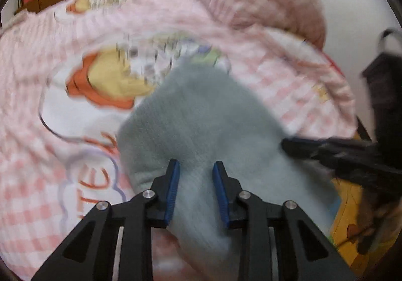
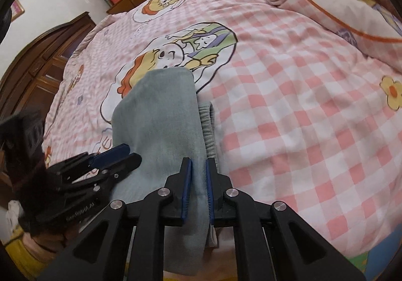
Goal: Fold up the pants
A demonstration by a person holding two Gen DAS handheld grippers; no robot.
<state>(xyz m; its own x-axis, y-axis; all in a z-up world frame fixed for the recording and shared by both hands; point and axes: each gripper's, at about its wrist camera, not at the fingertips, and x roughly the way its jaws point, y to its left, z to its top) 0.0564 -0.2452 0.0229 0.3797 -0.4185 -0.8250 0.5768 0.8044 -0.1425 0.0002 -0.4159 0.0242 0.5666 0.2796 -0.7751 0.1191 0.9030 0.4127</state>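
On the pink checked bed [image 2: 289,110], your soft grey floppy pants [image 2: 160,115] sag; right tongs [image 2: 199,168] pinch their edge, left tongs [image 1: 196,168] sit open.

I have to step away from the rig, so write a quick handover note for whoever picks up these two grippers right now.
Left gripper: fingers apart, straddling the grey pants near their left edge; no clamp visible.
Right gripper: fingers close together on the pants' near right edge, fabric between them.
Pants: on the pink checked bedspread, already folded into a narrow strip, elastic waistband showing along the right side.
Done: at least one fold.
Left: probably fold once more and smooth flat.
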